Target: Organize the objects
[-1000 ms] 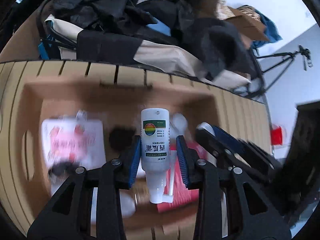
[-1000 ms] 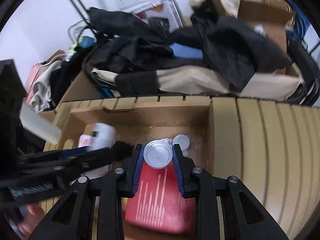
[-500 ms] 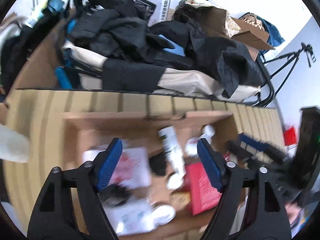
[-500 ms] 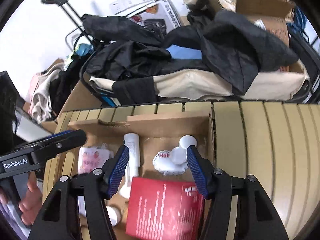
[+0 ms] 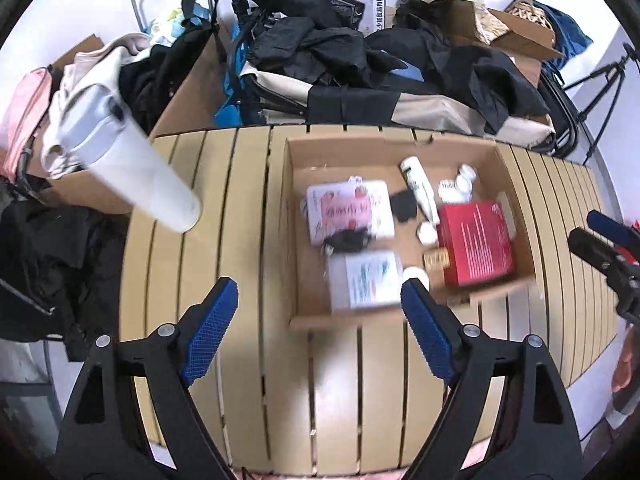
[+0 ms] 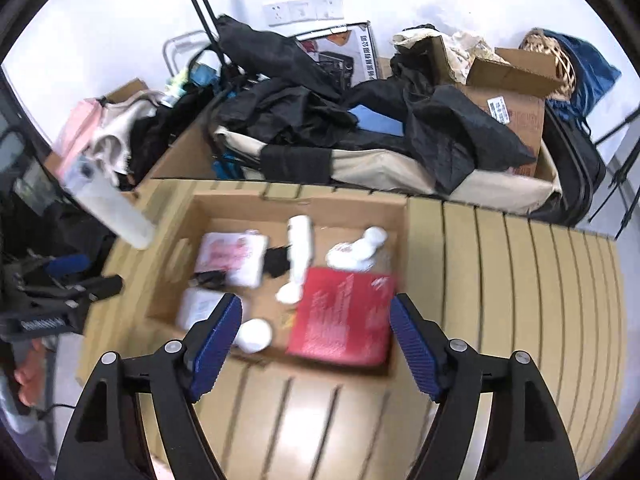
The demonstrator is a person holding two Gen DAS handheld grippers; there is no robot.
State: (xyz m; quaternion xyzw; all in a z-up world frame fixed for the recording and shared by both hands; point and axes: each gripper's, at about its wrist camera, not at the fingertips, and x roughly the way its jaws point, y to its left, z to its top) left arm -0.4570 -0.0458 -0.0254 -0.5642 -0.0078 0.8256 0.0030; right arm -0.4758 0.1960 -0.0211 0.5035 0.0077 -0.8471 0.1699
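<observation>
Both tools gape wide and hold nothing: left tool [image 5: 320, 328], right tool [image 6: 316, 340]. At each view's 12 o'clock the cardboard box [image 5: 294, 216] on the slatted surface [image 5: 224, 208] holds a red box [image 5: 474, 248] and white bottle [image 5: 418, 190].

Both wrist views above cardboard box [image 5: 288, 220]

White wall [image 6: 120, 20], slatted table [image 5: 248, 208], wall sockets [image 6: 303, 10]

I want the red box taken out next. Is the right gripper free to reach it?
Probably yes: the right gripper is open and empty, the red box lies uncovered at the cardboard box's near edge.
</observation>
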